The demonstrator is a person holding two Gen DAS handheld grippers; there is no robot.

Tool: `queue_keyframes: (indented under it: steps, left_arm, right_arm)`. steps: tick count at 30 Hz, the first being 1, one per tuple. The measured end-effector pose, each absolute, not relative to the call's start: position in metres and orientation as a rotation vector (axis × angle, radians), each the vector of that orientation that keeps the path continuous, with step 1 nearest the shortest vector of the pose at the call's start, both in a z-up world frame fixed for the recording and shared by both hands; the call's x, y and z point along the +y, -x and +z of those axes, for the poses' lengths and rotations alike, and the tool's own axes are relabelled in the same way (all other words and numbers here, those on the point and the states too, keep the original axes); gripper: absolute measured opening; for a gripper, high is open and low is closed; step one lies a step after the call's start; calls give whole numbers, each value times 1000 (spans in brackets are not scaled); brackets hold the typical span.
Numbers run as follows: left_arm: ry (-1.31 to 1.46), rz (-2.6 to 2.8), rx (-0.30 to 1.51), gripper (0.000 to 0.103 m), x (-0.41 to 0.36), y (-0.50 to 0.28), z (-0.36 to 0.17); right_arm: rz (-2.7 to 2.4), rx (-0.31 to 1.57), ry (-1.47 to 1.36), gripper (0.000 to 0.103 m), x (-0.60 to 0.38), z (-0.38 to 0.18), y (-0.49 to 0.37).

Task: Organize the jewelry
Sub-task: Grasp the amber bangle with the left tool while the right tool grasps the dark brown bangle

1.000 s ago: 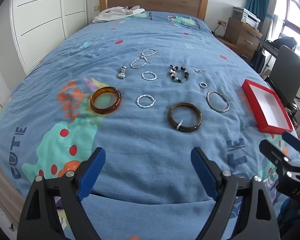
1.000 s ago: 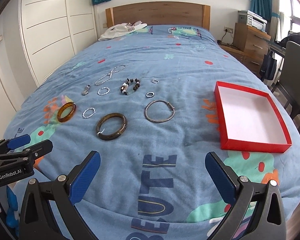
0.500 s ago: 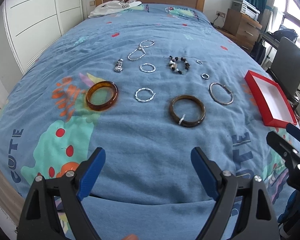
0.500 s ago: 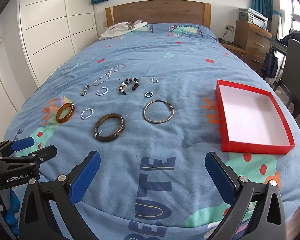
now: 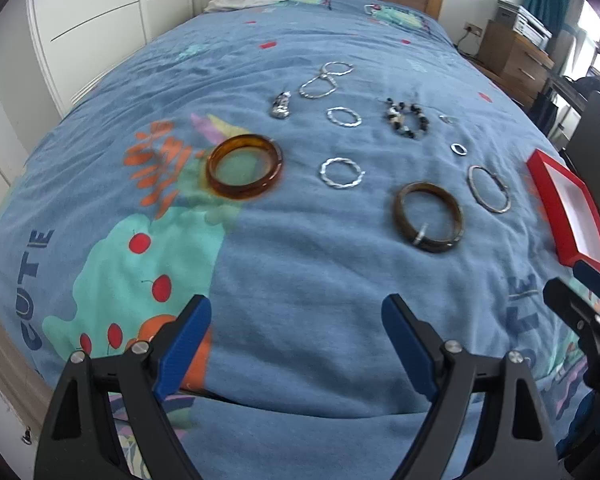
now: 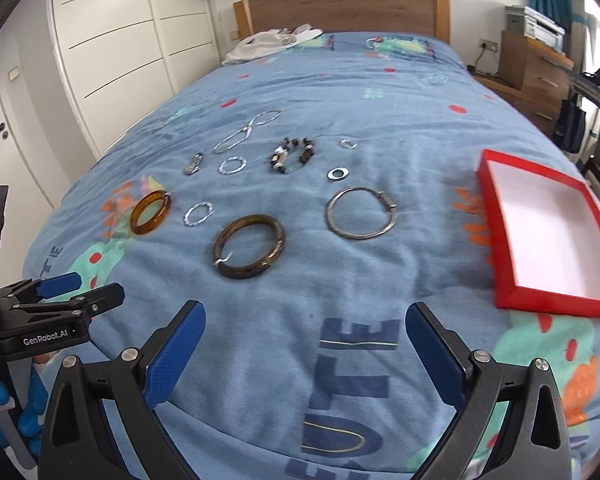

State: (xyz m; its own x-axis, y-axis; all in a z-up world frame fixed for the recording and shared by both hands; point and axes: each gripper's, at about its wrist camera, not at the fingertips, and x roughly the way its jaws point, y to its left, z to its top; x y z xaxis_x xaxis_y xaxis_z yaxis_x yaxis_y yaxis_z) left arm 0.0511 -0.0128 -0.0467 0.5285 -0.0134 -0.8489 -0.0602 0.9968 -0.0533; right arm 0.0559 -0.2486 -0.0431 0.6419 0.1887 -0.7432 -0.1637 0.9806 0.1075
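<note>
The bed's blue fleecy cover (image 6: 340, 92), printed with teal and orange cartoon shapes and dark block letters, carries everything. Near its right edge lies my red cardboard box lid (image 6: 504, 296), shallow, square-cornered, white inside and with nothing in it. The jewelry sits loose across the middle of the cover, well apart from the lid. Closest to the foot edge is a dark brown glossy bangle (image 6: 249, 245) with a small white tag on its rim; beside it, toward the lid, a thin plain silver hoop bangle (image 6: 361, 213); toward the left edge, a thick translucent amber bangle (image 5: 244, 167). Between the amber and brown bangles lies a small twisted silver ring bracelet (image 5: 341, 173), a second like it (image 5: 343, 117) further toward the headboard, and beyond that a long silver chain (image 5: 324, 78) looped in a figure eight. A black-and-white beaded bracelet (image 6: 292, 154) is bunched near a small flat silver ring (image 6: 338, 173).

My left gripper (image 5: 296, 344) and right gripper (image 6: 304, 344) both hang above the foot end, ribbed blue pads spread wide, holding and touching nothing.
</note>
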Motion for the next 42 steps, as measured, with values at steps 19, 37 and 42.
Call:
queue_keyframes:
  steps: [19, 37, 42]
  left_arm:
    - [146, 90, 1044, 87, 49, -144, -78]
    - [105, 45, 1057, 87, 49, -203, -100]
    - [111, 40, 1029, 79, 49, -199, -99]
  right_arm:
    - [336, 923, 34, 98, -193, -77, -118]
    - [361, 992, 60, 95, -167, -107, -167]
    - [348, 1001, 60, 79, -172, -109, -169]
